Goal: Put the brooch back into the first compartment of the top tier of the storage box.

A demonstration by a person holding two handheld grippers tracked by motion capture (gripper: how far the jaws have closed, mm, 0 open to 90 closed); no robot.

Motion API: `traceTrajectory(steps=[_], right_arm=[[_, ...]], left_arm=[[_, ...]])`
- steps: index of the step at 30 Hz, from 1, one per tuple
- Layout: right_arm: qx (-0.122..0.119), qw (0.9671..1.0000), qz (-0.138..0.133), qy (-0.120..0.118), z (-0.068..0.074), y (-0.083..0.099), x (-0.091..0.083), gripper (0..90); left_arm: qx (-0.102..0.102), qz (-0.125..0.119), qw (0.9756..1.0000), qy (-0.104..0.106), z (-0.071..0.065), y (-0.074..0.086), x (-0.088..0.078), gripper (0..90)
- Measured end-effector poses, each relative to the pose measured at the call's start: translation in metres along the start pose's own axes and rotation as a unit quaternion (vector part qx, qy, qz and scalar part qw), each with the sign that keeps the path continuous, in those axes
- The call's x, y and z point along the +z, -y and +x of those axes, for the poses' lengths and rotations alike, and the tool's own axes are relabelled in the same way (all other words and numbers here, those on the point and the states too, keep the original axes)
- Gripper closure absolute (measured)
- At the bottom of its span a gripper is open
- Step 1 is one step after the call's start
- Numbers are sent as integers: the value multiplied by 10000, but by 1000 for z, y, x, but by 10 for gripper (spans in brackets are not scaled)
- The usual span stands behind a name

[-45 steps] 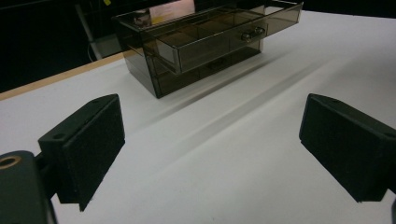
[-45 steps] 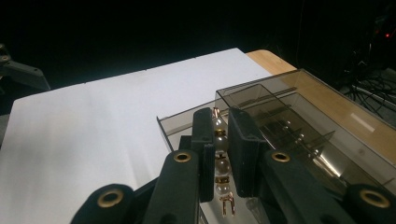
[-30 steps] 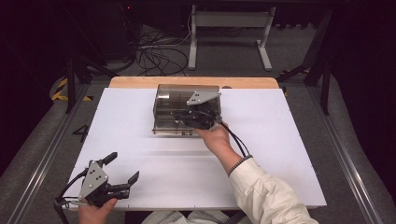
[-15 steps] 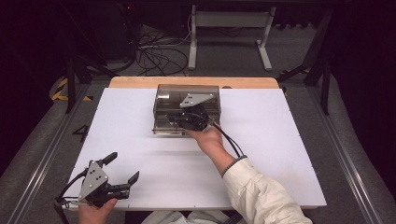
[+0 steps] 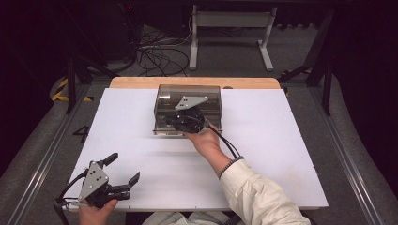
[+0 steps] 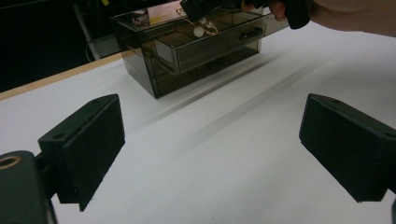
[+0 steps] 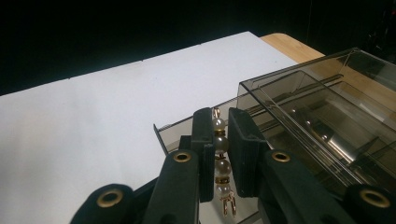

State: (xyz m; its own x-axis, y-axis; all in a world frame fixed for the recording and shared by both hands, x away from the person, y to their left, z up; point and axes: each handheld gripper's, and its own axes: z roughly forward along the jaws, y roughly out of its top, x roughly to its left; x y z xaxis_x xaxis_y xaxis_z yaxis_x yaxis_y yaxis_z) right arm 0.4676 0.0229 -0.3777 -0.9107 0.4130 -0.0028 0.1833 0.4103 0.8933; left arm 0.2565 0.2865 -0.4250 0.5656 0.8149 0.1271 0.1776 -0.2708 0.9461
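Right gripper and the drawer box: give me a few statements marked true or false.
1. The right gripper has its jaws shut on a string of pearl beads. True.
2. The left gripper also holds beads. False: its jaws stand wide open with nothing between them, above the white table.
3. The smoky see-through drawer box stands at the far side of the table. True.
4. The box's top drawer is pushed fully in. False: it is pulled out toward the person, and the right gripper is over it.
5. The left gripper rests on top of the box. False: it is near the table's front left corner, well apart from the box.
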Motion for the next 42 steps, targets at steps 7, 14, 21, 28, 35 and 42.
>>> traceTrajectory(steps=[7,14,21,28,35,42], right_arm=[[-11,10000,6,14,1,-1,2,816],[5,10000,70,63,2,0,3,816],[28,9998,113,129,2,0,4,780],[-28,9999,45,145,4,-3,-1,625],[-28,9999,-123,73,6,-10,-15,342],[-197,9996,-172,121,11,-17,-33,192]], left_arm=[[-9,2,10000,5,0,0,0,75],[-6,5,10000,7,0,0,0,75],[-6,4,10000,4,0,0,0,75],[15,2,10000,-20,1,0,-1,75],[27,10,10000,-19,1,0,-1,75],[29,-2,10000,-31,1,-1,-1,75]])
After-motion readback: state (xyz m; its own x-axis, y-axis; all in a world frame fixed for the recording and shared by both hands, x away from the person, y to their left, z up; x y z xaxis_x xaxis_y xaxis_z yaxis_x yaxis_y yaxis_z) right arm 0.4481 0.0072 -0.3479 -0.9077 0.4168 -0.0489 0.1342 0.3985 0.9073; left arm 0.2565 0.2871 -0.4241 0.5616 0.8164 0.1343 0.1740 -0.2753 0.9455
